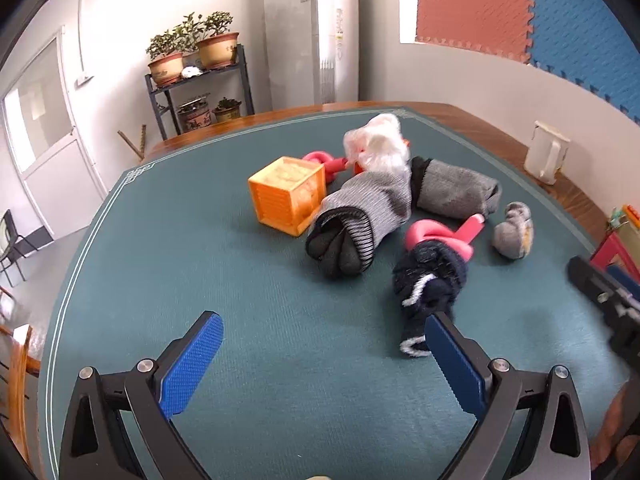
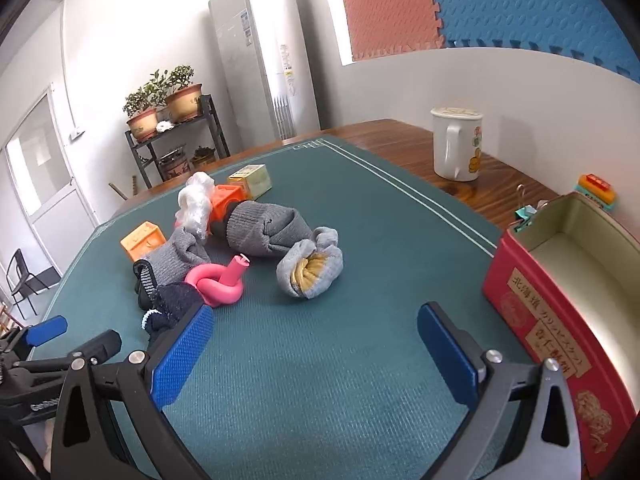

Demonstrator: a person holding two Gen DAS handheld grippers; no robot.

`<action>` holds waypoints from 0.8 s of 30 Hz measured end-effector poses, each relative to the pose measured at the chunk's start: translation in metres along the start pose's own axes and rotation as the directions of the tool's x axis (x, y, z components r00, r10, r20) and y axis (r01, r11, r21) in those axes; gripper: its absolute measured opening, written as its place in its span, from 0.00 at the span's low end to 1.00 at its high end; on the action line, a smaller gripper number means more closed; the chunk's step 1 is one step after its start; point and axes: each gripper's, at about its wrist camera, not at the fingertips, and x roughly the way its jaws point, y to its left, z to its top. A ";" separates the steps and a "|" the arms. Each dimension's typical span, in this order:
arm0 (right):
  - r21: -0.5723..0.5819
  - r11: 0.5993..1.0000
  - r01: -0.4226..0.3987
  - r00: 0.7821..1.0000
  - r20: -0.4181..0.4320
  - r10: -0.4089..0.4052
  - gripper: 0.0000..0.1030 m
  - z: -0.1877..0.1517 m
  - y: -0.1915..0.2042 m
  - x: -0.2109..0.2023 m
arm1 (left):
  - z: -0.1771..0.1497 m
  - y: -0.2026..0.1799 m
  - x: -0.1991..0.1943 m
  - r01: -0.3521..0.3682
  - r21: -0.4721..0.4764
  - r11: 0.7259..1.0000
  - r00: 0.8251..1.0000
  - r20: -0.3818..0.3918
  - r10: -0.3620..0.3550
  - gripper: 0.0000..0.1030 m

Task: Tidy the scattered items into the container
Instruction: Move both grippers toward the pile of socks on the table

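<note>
Both grippers, left gripper (image 1: 324,344) and right gripper (image 2: 316,336), are being held spread and empty; the navy sock (image 1: 430,280), lengthwise, is lying nearest the left, red tin (image 2: 560,320) rightward.

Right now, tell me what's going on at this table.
A person holds two grippers above a green mat, tidying scattered items. Both the left gripper and right gripper are open and empty. Rolled socks, a pink knotted tube and orange blocks lie in a pile. The red tin at the right looks empty where visible.
</note>
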 end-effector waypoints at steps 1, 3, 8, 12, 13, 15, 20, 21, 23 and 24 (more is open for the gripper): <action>-0.004 1.000 0.002 1.000 -0.002 -0.002 0.99 0.000 0.000 0.000 | -0.002 0.003 0.000 0.010 -0.005 1.000 1.000 -0.002 -0.011 0.99; -0.011 1.000 0.007 1.000 -0.006 -0.007 0.99 0.000 0.000 0.000 | -0.005 0.009 -0.001 0.031 -0.016 0.999 0.999 -0.005 -0.032 0.99; -0.030 0.999 0.019 1.000 -0.016 -0.019 0.99 0.000 0.001 0.000 | -0.014 0.023 -0.002 0.084 -0.044 0.996 0.996 -0.013 -0.084 0.99; -0.045 0.999 0.028 0.999 -0.024 -0.029 0.99 0.001 0.001 0.000 | -0.021 0.013 0.002 0.047 -0.002 0.999 0.999 -0.024 -0.047 0.99; -0.049 0.998 0.030 0.999 -0.023 -0.031 0.99 0.001 0.001 -0.001 | -0.020 0.010 0.005 0.042 0.001 0.999 0.999 -0.029 -0.041 0.99; -0.060 0.997 0.038 0.999 0.004 -0.038 0.99 0.001 0.003 -0.005 | -0.017 0.004 0.009 0.031 0.008 0.999 0.999 -0.039 -0.030 0.99; -0.070 0.996 0.061 0.995 0.083 -0.055 0.99 0.003 0.004 -0.017 | -0.011 -0.008 0.019 0.008 0.023 1.000 0.998 -0.062 -0.006 0.99; -0.061 0.996 0.060 0.994 0.096 -0.054 0.99 0.004 0.002 -0.019 | -0.011 -0.008 0.019 0.008 0.023 1.000 0.998 -0.064 -0.006 0.99; -0.038 0.998 0.056 0.993 0.104 -0.052 0.99 0.006 -0.004 -0.019 | -0.010 -0.006 0.020 0.007 0.015 1.000 0.997 -0.071 -0.006 0.99; -0.026 0.999 0.048 0.994 0.099 -0.045 0.99 0.008 -0.007 -0.019 | -0.010 -0.006 0.021 0.007 0.010 1.000 0.997 -0.074 -0.006 0.99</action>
